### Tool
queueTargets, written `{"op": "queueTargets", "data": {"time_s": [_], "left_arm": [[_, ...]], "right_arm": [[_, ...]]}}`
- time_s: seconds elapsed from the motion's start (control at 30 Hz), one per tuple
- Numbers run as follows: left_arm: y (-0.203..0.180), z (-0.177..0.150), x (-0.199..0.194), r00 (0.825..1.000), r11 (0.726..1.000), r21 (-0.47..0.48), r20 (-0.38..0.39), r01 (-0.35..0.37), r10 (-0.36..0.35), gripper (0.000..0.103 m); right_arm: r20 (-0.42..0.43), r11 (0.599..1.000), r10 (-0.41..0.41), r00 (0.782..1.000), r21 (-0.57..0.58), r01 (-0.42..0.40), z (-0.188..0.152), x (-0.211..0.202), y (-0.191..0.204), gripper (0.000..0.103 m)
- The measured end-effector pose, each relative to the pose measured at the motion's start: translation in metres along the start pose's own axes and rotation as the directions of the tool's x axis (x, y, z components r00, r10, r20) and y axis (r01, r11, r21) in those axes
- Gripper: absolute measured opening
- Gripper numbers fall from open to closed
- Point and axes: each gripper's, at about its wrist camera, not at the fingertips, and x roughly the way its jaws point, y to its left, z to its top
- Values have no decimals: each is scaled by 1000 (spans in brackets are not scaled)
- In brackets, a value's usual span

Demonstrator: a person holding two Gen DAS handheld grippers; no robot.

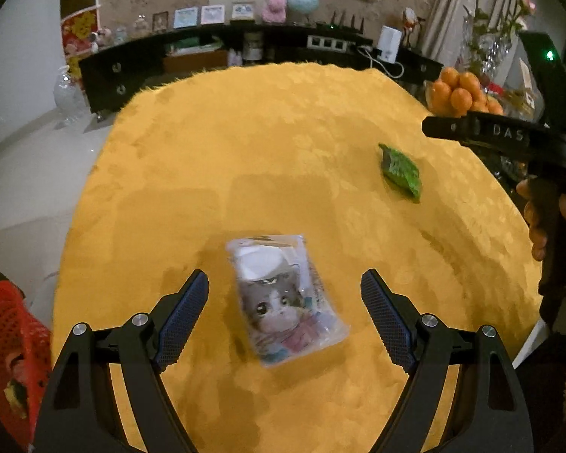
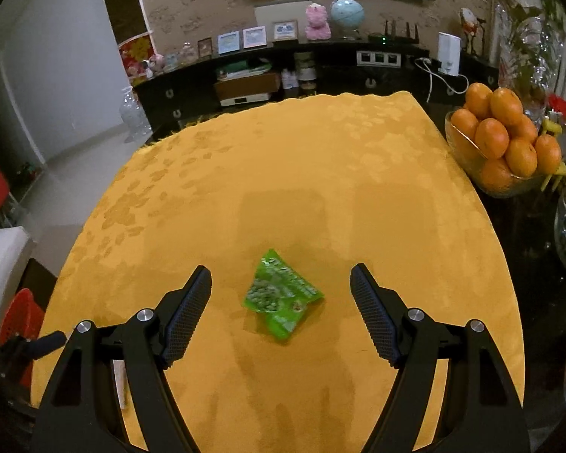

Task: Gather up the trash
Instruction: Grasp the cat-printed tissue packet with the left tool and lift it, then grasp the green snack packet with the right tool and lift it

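Left gripper (image 1: 285,290): black arms, ribbed blue pads, jaws spread, gripping nothing | clear crinkly cat-print packet (image 1: 285,298) lies flat between them, untouched | right gripper (image 2: 281,287): jaws wide, empty | crumpled glossy green wrapper (image 2: 283,294) lies between | surface: yellow patterned tablecloth (image 2: 283,158) | red perforated basket (image 1: 7,339) at left edge.

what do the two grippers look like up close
Both are matte black with two angled fingers. The left gripper has dark blue cross-hatched pads and silver pivot bolts; the right gripper matches. From the left wrist view, the right one's body shows pale lettering, "DAS".
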Motion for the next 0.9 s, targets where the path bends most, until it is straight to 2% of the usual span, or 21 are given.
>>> {"op": "queueTargets", "data": {"time_s": [0.1, 0.13, 0.17, 0.37, 0.47, 0.63, 0.9], "left_arm": [[0, -3, 9, 1000, 1000, 5, -10, -5, 6, 78], [1, -2, 11, 1000, 1000, 1, -12, -2, 2, 69], [2, -2, 13, 1000, 1000, -2, -19, 3, -3, 56], [7, -3, 15, 1000, 1000, -15, -22, 17, -17, 38], [9, -4, 12, 1000, 999, -25, -17, 20, -20, 33], [15, 0, -2, 1000, 999, -43, 13, 15, -14, 32], [21, 5, -24, 997, 999, -40, 70, -17, 20, 33]], "right_arm": [[-10, 1000, -4, 1000, -8, 4, -2, 7, -4, 74], [-13, 1000, -5, 1000, -10, 5, -3, 9, -5, 74], [-17, 1000, -4, 1000, -12, 4, -4, 13, -5, 74], [-46, 998, 19, 999, -67, -22, -7, 35, -2, 74], [-63, 994, 15, 998, -108, -21, -11, 47, 6, 74], [-81, 991, -14, 997, -133, 3, -14, 62, 10, 73], [-96, 990, -31, 995, -139, 17, -16, 71, 10, 57]]}}
